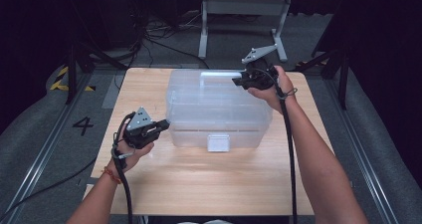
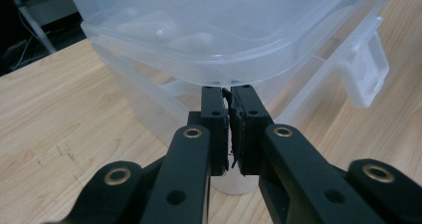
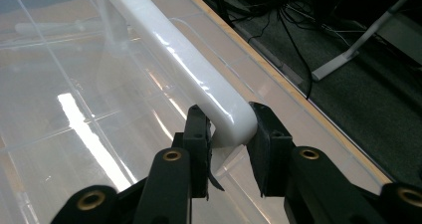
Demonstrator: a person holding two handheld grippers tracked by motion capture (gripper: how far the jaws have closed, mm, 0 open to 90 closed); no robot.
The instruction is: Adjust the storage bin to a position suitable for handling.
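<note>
Translucent plastic forms the storage box (image 1: pixel 219 109), which stands on the wooden table (image 1: pixel 199 184) toward its far half, its white latch (image 1: pixel 218 142) on the near wall. No writing shows on the box; a black "4" (image 1: pixel 82 125) marks the floor left of the table. At the box's lid edge the left gripper (image 2: pixel 230 119) has its 2 jaws pressed together, nothing visibly between them. At the far right corner, the right gripper (image 3: pixel 230 134) clamps the box's white handle (image 3: pixel 189 79).

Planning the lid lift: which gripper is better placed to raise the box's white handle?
Right. The right gripper already clamps the end of the white handle on the clear box. The left gripper is shut, empty, under the lid rim at the corner.
</note>
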